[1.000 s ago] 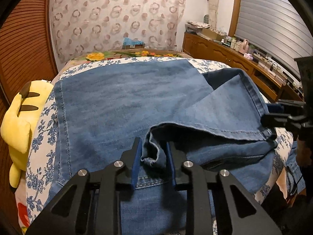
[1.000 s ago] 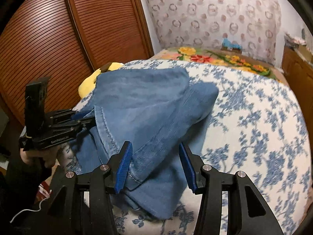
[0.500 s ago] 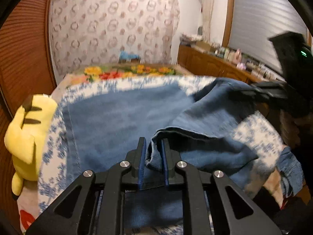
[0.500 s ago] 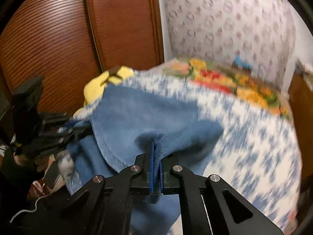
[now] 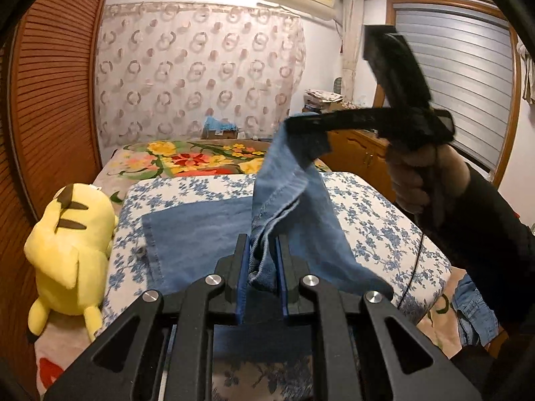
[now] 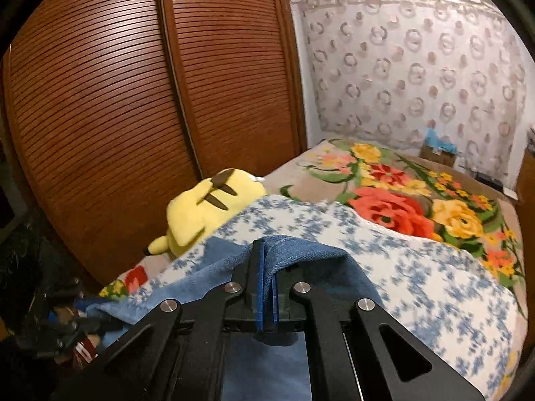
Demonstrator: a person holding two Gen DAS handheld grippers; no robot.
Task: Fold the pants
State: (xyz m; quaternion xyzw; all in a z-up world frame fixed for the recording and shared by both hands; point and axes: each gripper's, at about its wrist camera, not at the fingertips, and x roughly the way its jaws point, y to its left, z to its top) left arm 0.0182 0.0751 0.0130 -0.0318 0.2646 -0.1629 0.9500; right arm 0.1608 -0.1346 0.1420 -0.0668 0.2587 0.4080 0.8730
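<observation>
Blue denim pants (image 5: 200, 234) lie partly flat on the blue-flowered bedsheet (image 5: 378, 220). In the left wrist view my left gripper (image 5: 262, 247) is shut on a bunched hem of the pants, held above the bed. My right gripper (image 5: 301, 123) hangs higher, to the right, held by a person's hand (image 5: 414, 180). It is shut on another corner, so the denim stretches up between the two grippers. In the right wrist view the right gripper (image 6: 265, 250) pinches a thin fold of the pants (image 6: 311, 254) between its blue pads.
A yellow plush toy (image 5: 70, 244) lies at the bed's left edge, next to slatted wooden wardrobe doors (image 6: 133, 117). A bright flowered blanket (image 5: 187, 160) covers the far end of the bed. A wooden cabinet (image 5: 357, 153) stands on the right. More denim (image 5: 474, 310) hangs at the bed's lower right corner.
The right jaws closed on the denim. Both grippers then rose, pulling the near edge of the pants up off the bed, and the right one climbed higher than the left.
</observation>
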